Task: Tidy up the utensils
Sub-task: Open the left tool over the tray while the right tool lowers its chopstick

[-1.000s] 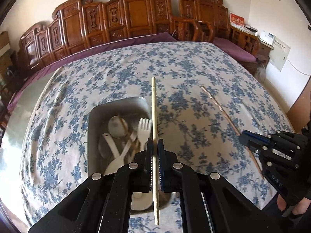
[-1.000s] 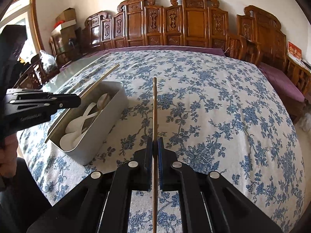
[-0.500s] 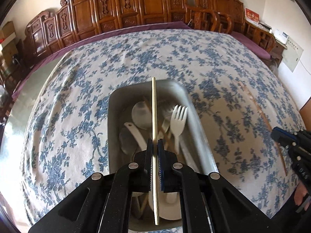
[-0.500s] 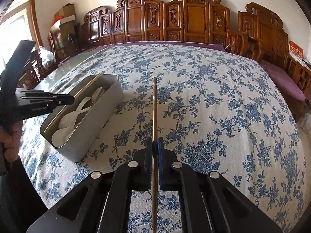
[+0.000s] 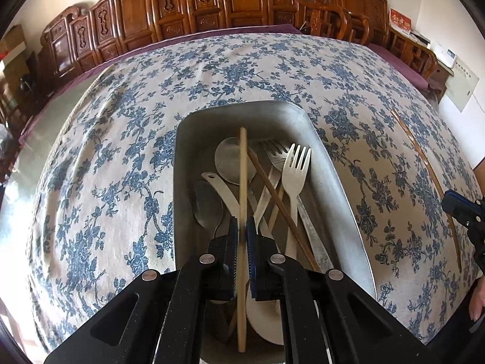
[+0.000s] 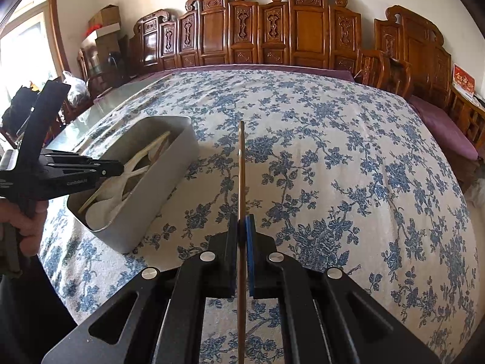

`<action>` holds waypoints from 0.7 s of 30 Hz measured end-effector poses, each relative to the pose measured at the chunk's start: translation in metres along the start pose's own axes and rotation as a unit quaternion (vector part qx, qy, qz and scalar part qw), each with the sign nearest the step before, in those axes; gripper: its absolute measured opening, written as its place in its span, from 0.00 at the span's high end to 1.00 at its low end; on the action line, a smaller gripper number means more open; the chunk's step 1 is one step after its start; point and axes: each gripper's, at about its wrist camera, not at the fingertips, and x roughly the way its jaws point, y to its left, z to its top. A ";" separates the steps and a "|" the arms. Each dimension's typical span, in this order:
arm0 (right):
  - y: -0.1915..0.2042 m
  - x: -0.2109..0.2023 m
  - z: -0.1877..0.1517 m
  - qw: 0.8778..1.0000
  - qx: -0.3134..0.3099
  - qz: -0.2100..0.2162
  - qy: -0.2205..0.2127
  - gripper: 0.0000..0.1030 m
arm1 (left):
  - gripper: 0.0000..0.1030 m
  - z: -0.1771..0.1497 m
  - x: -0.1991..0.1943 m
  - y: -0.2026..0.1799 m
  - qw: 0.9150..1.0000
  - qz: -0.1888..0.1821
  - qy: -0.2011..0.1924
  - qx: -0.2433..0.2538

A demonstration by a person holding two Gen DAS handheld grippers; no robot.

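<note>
Gripping a pale chopstick (image 5: 242,182) in the left jaws, pinched narrow on its shaft, with both ends sticking out. Moved in the last second from above the flowered cloth just right of the metal tray (image 5: 182,188) to straight over the tray, and lower too. Now pointing along the tray's length, above the spoons, the white fork (image 5: 295,170) and a darker chopstick (image 5: 282,206) lying crossed inside. Cannot tell whether already touching that pile or hanging just clear of it. Found near the left front corner of the tabletop (image 6: 333,151), with the tray's long side running toward the far edge.

Clamping a second, browner chopstick (image 6: 241,176) just as narrowly in the right jaws, over bare cloth near the middle of the front edge and well apart from the tray. Kept in place through the last second, apparently waiting its turn.

For the task, this probably means done with the carry of the first chopstick and left only with the drop. Likely next: lower a touch more, spread the left jaws and let it fall lengthways among the other utensils. Worth watching for the far tip catching on the fork or on the tray's end wall. Then much the same route for the right one.
</note>
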 end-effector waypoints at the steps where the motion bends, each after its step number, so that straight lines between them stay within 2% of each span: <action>1: 0.002 -0.001 0.001 1.000 -0.001 0.001 -0.001 0.94 | 0.92 0.000 -0.002 0.001 1.000 0.000 -0.001 -0.002; 4: 0.010 -0.004 0.005 1.000 -0.005 0.008 -0.004 0.94 | 0.86 -0.003 -0.012 0.007 1.000 -0.003 -0.013 -0.010; 14: 0.061 -0.005 0.029 0.998 -0.031 0.043 -0.013 0.94 | 0.86 -0.008 -0.056 0.031 0.998 -0.006 -0.056 -0.024; 21: 0.099 0.010 0.051 0.997 -0.045 0.066 -0.012 0.94 | 0.85 -0.006 -0.078 0.048 0.997 -0.004 -0.077 -0.030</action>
